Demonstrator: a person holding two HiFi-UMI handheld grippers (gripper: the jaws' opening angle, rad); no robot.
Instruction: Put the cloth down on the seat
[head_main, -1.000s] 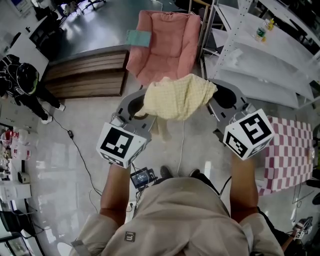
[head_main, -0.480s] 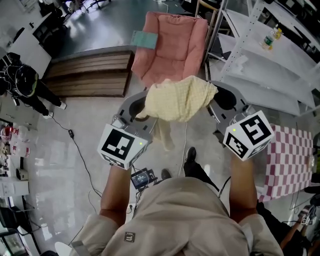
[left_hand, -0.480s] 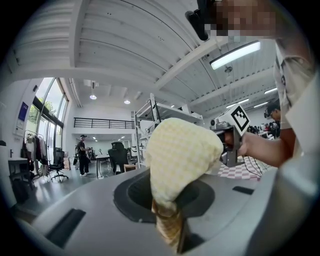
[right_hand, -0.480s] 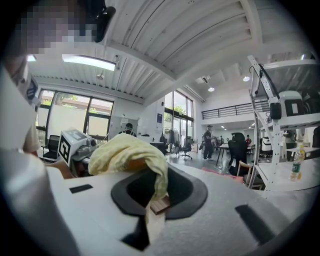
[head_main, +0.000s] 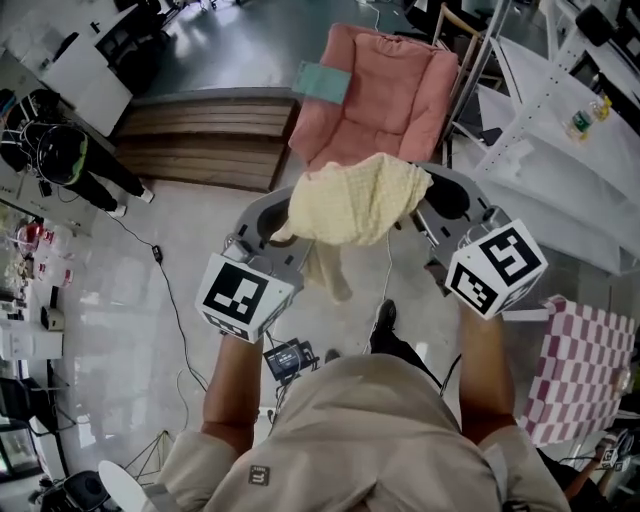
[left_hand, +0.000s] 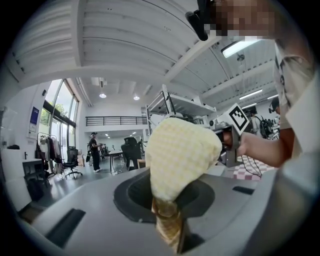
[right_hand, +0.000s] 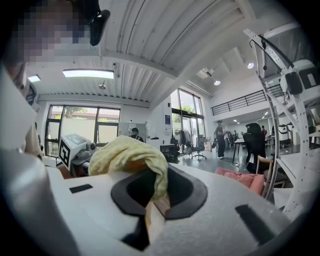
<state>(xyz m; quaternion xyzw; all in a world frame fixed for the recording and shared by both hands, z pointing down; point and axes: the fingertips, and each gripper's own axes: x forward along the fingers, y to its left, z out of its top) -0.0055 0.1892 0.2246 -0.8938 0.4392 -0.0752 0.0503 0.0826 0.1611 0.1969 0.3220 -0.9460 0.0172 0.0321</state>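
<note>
A pale yellow checked cloth (head_main: 355, 200) hangs in the air between my two grippers, with one end drooping down in the middle. My left gripper (head_main: 283, 222) is shut on the cloth's left edge (left_hand: 172, 165). My right gripper (head_main: 425, 200) is shut on its right edge (right_hand: 145, 160). The pink padded seat (head_main: 385, 95) stands on the floor just beyond the cloth, with a teal patch (head_main: 322, 80) on its left arm. In the right gripper view a corner of the seat (right_hand: 242, 179) shows low at the right.
A low wooden platform (head_main: 205, 150) lies left of the seat. White metal shelving (head_main: 560, 130) stands to the right. A pink checked surface (head_main: 585, 365) is at my right side. A cable (head_main: 165, 300) runs over the glossy floor. People stand far off.
The seat and the floor have slid right and a little nearer in the head view as the person steps on. Both grippers keep the cloth raised the same way.
</note>
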